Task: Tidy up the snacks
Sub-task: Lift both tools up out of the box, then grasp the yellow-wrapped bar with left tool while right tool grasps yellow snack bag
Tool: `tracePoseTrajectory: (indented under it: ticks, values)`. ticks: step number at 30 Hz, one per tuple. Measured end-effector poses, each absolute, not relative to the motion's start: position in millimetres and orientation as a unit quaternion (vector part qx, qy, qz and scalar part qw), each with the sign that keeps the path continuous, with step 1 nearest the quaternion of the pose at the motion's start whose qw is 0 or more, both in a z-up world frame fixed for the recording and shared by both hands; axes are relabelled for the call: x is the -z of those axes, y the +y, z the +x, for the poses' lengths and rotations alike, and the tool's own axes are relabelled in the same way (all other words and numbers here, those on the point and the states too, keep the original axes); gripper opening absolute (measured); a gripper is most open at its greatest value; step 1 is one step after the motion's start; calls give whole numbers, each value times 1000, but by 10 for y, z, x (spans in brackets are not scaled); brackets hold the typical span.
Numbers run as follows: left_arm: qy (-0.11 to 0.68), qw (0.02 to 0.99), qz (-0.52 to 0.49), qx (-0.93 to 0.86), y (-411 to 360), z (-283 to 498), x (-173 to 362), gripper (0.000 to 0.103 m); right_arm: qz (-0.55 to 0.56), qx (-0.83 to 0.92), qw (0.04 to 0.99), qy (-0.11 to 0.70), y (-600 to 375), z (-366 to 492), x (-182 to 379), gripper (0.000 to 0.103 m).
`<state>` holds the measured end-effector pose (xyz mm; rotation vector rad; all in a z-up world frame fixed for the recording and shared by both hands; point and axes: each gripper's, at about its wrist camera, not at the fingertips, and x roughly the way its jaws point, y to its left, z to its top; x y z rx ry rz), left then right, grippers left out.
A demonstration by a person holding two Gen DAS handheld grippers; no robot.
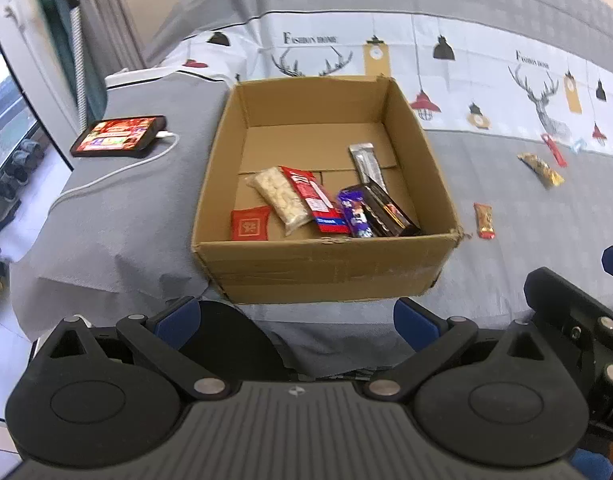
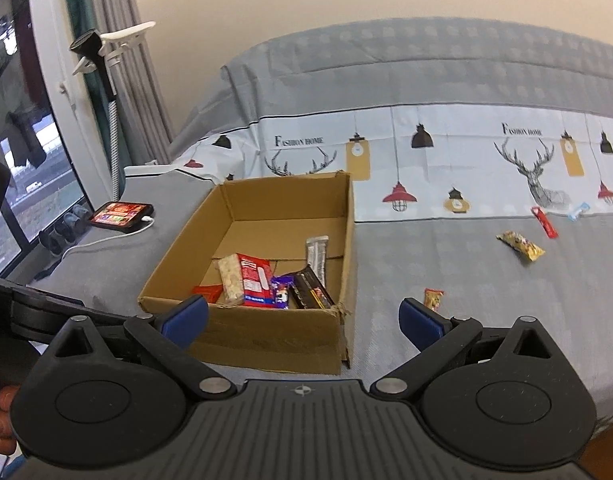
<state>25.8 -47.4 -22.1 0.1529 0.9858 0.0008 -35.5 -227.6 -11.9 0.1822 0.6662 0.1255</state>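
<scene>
- Snacks split between two places: several lying inside the cardboard box (image 1: 326, 264) on the bed (image 2: 486, 320), four more loose on the grey cover to the right of it.
- Left gripper (image 1: 296, 322) low and short of the box's near wall, fingers spread wide, nothing between them.
- Right gripper (image 2: 304, 322) likewise spread wide and empty, near the box's near right corner; its own arm showing at the right edge of the left view.
- Inside the box, crowded toward the near wall: red packet (image 1: 249, 223) at the left, clear bag of pale pieces (image 1: 281, 198), red-and-blue packet (image 1: 316, 200), purple packet (image 1: 356, 212), dark bar (image 1: 388, 210), silver stick (image 1: 366, 162) lying further back.
- Far half of the box floor bare.
- Loose on the cover: small orange bar (image 2: 433, 299) just beside the box's right side, gold wrapper (image 2: 520, 245) further off, red stick (image 2: 543, 222) and small white-and-blue piece (image 2: 577, 211) near the patterned band.
- Likely next pick: the orange bar, closest to the right gripper.
- Risk: thin flat wrappers on soft bedding, so fingers may pinch the cover or slide the wrapper away.
- Risk: torn near right corner of the box could catch a finger and shove the light box.
- Risk: phone (image 1: 118, 136) and white cable (image 1: 118, 172) left of the box, within sweep of the left gripper.
</scene>
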Motion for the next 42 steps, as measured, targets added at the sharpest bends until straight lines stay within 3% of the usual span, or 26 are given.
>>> tracePoseTrajectory:
  ticks: [18, 27, 42]
  values:
    - [523, 839, 139, 59, -1501, 757, 473, 103, 200, 34, 909, 363, -3390, -309, 544, 101]
    - [546, 817, 153, 106, -2333, 1379, 686, 103, 187, 144, 908, 346, -4327, -104, 720, 101]
    - [609, 769, 175, 87, -3197, 2538, 1921, 103, 128, 170, 914, 345, -5381, 1311, 1367, 101]
